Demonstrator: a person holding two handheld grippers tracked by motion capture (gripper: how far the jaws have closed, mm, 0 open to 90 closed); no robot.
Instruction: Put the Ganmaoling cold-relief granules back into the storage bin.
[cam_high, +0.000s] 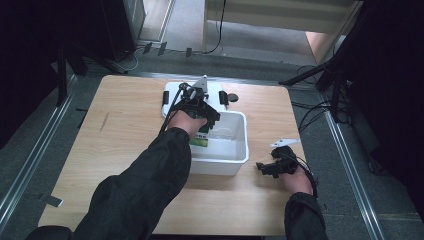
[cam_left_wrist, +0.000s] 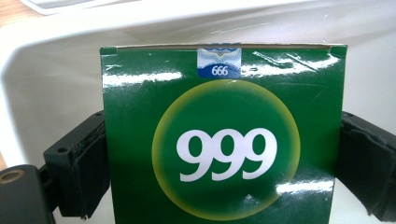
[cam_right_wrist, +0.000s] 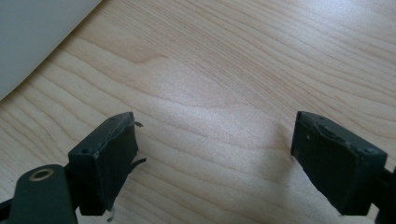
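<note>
Step in hand, as judged: box going into, or coming out of, the bin; the frames do not settle which.

Left gripper (cam_high: 202, 112) over the bin's left wall; jaws closed on the green box (cam_left_wrist: 223, 135), one pad on each side face, printed "999" face toward the gripper's camera; a small blue "666" seal at its top edge.

Box (cam_high: 201, 137) sits at the left side of the white bin (cam_high: 235, 160), partly hidden by the hand in the high view; whether its bottom touches the bin floor cannot be told.

Bin near the middle of the tabletop (cam_high: 125, 130); white lid (cam_high: 172, 92) just behind it toward the far edge; small dark disc (cam_high: 232, 97) beside the lid.

Right gripper (cam_high: 272, 167) low over the tabletop right of the bin, near the right edge; jaws open and empty; bare wood between them (cam_right_wrist: 219, 116).

Orientation: box's top edge points away from the left gripper; long axis appears to run along the gripper's line of sight, though the lower part is cut off.

Next move, if placing: lower until the box rests on the floor, then open the jaws and lift clear of the wall; if removing: raise above the rim before travelling sideways.
</note>
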